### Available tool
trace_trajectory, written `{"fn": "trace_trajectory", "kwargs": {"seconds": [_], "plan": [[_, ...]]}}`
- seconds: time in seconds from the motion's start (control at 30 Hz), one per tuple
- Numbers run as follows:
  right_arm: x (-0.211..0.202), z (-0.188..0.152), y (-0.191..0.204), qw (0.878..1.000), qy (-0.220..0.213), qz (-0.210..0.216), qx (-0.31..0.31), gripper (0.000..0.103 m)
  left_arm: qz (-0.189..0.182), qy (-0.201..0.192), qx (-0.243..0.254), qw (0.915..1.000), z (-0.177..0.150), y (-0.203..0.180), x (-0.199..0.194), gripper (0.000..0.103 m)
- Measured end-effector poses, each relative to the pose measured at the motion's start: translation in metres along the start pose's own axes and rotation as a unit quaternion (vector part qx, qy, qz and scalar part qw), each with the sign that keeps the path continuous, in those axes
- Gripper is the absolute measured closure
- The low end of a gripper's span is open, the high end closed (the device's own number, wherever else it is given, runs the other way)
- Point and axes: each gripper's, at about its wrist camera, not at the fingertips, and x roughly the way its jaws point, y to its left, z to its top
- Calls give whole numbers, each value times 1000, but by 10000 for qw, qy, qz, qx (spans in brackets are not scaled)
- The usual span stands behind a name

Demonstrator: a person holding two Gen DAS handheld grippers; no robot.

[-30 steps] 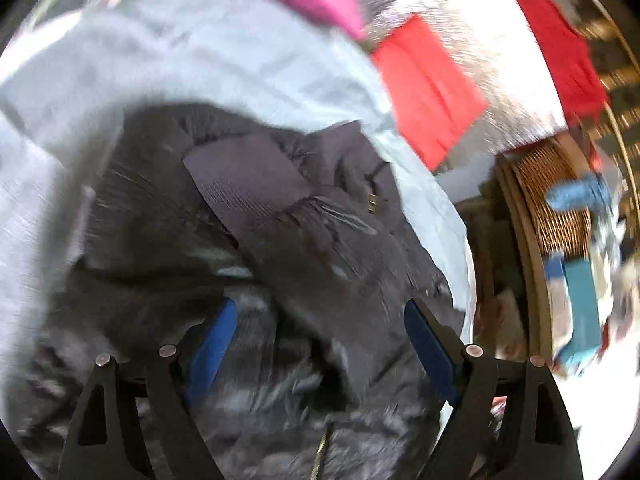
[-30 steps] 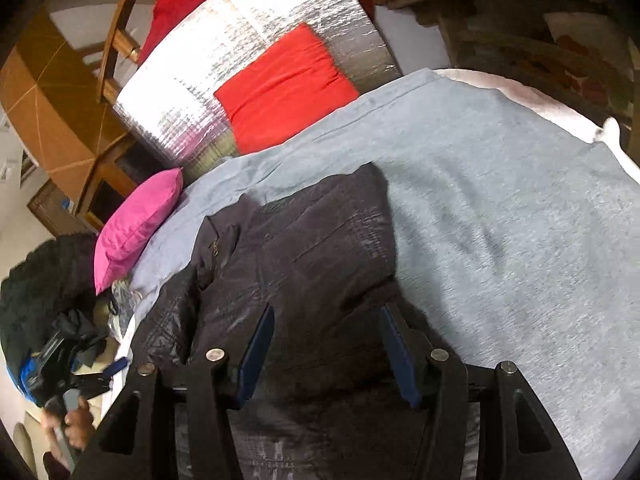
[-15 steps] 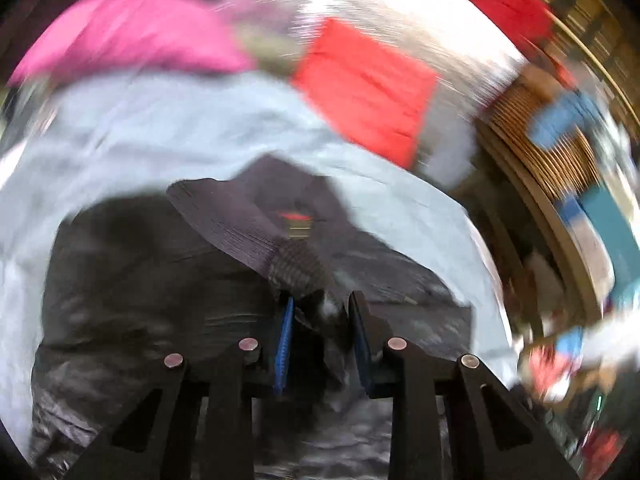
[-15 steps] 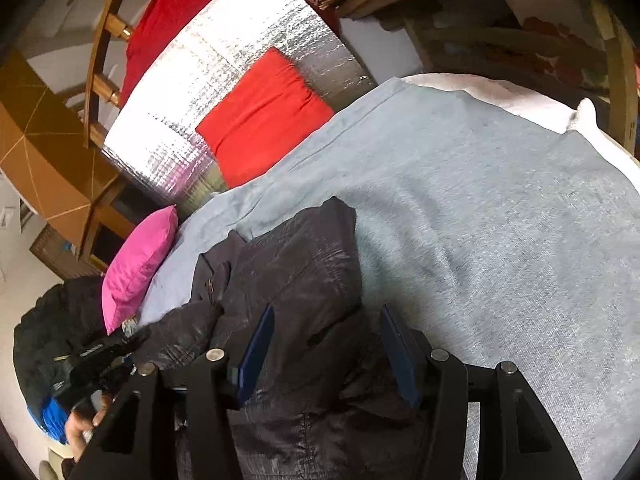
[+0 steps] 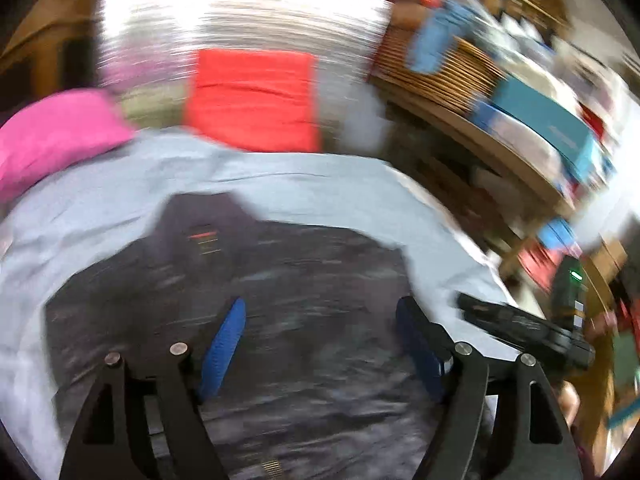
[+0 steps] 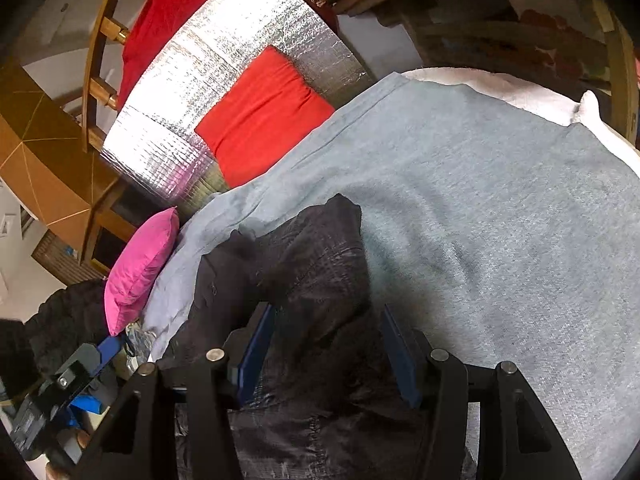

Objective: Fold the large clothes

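Note:
A dark, shiny jacket (image 5: 300, 300) lies bunched on a light grey sheet (image 5: 280, 176); the left wrist view is blurred by motion. My left gripper (image 5: 320, 340) hangs above it, its jaws opening, with nothing pressed between the blue pads. My right gripper (image 6: 326, 348) stands open low over the jacket (image 6: 312, 272), where a raised fold of fabric lies between its fingers without being pinched. The other gripper shows in each view: the right one as a black body (image 5: 520, 332) at the sheet's right edge, the left one (image 6: 80, 364) at the lower left.
A pink pillow (image 6: 140, 268) and a red cushion (image 6: 264, 116) lie at the sheet's far end against a silver foil mat (image 6: 224, 64). A wooden chair back (image 6: 96, 40) stands behind. A wicker basket (image 5: 440, 76) and shelves with boxes (image 5: 540, 120) crowd the right side.
My left gripper shut on a flap of the jacket, carried it across, then let go and lifted away. The jacket's left part now lies folded over. The right gripper stayed put.

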Motion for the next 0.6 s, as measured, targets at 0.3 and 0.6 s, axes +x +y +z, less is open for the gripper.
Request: {"fn": "trace_trajectory", "kwargs": {"seconds": [0.3, 0.6], "plan": [[4, 7, -11, 9997, -58, 95, 204, 44, 2104, -93, -1800, 9609, -76, 170, -28, 25], [57, -24, 46, 9934, 671, 242, -899, 48, 2413, 635, -1994, 9476, -106, 199, 15, 24]]}}
